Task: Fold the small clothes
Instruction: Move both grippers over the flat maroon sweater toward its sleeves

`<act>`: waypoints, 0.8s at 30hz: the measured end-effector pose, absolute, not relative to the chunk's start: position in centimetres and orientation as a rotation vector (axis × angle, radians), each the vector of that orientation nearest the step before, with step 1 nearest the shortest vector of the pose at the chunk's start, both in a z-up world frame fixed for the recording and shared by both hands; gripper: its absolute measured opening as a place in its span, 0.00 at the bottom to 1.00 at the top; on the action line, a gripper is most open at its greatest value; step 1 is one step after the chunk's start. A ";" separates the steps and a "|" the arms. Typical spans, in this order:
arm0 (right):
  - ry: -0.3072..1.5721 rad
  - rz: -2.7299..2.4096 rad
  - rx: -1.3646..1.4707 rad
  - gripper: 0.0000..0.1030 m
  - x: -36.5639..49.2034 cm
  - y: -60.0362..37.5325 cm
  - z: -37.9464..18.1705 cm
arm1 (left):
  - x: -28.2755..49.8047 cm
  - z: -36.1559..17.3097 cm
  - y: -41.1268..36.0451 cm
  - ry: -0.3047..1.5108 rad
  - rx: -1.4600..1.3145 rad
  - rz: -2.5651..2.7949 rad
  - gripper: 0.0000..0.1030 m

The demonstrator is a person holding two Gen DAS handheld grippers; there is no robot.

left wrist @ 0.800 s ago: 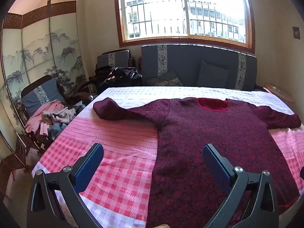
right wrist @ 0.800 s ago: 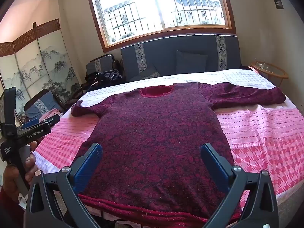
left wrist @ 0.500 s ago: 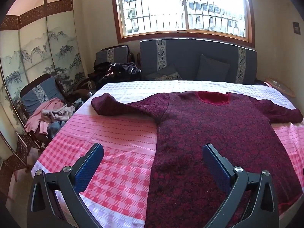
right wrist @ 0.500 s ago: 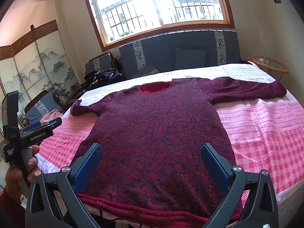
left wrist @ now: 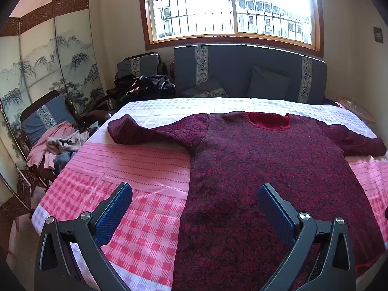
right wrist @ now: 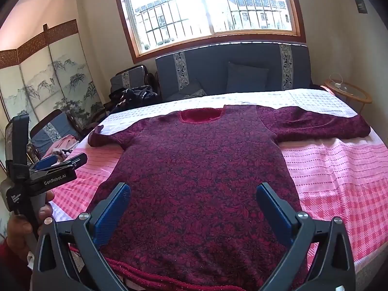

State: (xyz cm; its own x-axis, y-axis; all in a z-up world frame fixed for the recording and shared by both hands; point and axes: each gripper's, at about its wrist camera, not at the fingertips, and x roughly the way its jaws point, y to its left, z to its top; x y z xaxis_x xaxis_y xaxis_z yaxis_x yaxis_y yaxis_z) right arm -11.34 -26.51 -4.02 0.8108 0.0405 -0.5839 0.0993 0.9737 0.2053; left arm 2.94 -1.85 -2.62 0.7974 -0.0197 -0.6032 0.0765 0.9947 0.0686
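Observation:
A dark red patterned sweater (right wrist: 201, 169) lies flat on the pink checked bedspread (right wrist: 339, 177), both sleeves spread out, neck toward the far side. It also shows in the left wrist view (left wrist: 266, 181). My right gripper (right wrist: 191, 194) is open and empty, held above the sweater's hem. My left gripper (left wrist: 194, 194) is open and empty, above the sweater's left side edge and the bedspread (left wrist: 121, 174). The left gripper also shows at the left of the right wrist view (right wrist: 55, 167), held in a hand.
A blue sofa (right wrist: 232, 70) stands behind the bed under the window. A chair with pink clothes (left wrist: 55, 143) is to the left, before a painted folding screen (left wrist: 36, 68). A small round table (right wrist: 349, 92) is at the far right.
Both grippers have moved slightly forward and up over the sweater. Both stay open and empty. The sweater has not moved.

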 end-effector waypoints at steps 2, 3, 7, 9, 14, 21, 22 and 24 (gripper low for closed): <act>0.632 -0.025 0.237 1.00 -10.8 -26.6 -4.3 | 3.1 -2.7 -2.0 0.635 0.087 -0.047 1.00; 0.636 -0.021 0.240 1.00 -10.6 -26.5 -4.4 | 3.2 -2.7 -2.1 0.633 0.087 -0.031 1.00; 0.653 -0.016 0.248 1.00 -9.7 -26.6 -4.9 | 3.9 -2.9 -2.1 0.646 0.067 -0.011 1.00; 0.657 -0.014 0.252 1.00 -9.5 -26.7 -5.2 | 4.2 -3.1 -2.2 0.648 0.061 -0.012 1.00; 0.668 -0.014 0.262 1.00 -8.6 -27.0 -5.5 | 4.9 -3.6 -2.5 0.658 0.063 -0.016 1.00; 0.676 -0.010 0.263 1.00 -7.8 -27.1 -5.9 | 5.6 -4.2 -3.7 0.660 0.093 -0.037 1.00; 0.677 -0.010 0.264 1.00 -7.7 -27.1 -5.9 | 5.6 -4.3 -3.9 0.659 0.098 -0.040 1.00; 0.682 -0.009 0.266 1.00 -7.5 -27.2 -6.0 | 5.7 -4.5 -4.3 0.659 0.105 -0.049 1.00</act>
State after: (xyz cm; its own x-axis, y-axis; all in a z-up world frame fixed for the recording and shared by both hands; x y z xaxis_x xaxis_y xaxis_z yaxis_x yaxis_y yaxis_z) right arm -7.46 -27.24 -6.04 0.7774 0.0782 -0.6242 0.0954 0.9661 0.2399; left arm 5.73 -4.29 -4.45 0.7897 -0.0115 -0.6134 0.0784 0.9935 0.0823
